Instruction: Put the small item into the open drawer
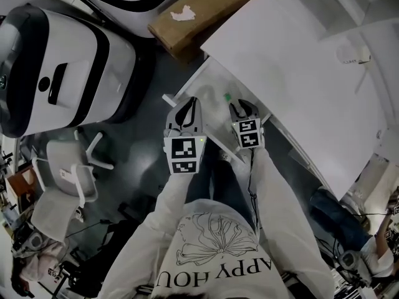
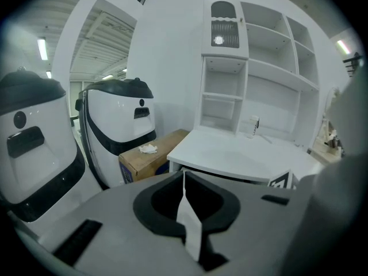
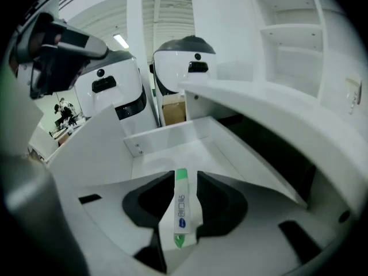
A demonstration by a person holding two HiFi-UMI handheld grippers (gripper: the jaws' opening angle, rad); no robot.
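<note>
The small item is a narrow white sachet with green ends (image 3: 180, 206). It lies lengthwise between the jaws of my right gripper (image 3: 186, 180), which stand apart with a gap showing beside it, so the gripper is open. Below it is the open white drawer (image 3: 167, 132), pulled out from under the desk top (image 3: 270, 114). In the head view the right gripper (image 1: 240, 108) hovers over the drawer (image 1: 212, 86), and the sachet's green tip (image 1: 228, 96) shows. My left gripper (image 1: 192, 99) hangs beside the drawer's left edge, shut and empty (image 2: 184, 180).
A white desk (image 1: 299, 73) carries a shelf unit (image 2: 259, 79) and a small bottle (image 2: 253, 126). A cardboard box (image 1: 199, 14) lies left of the desk. A large white-and-black machine (image 1: 62, 73) and a white chair (image 1: 62, 179) stand on the left.
</note>
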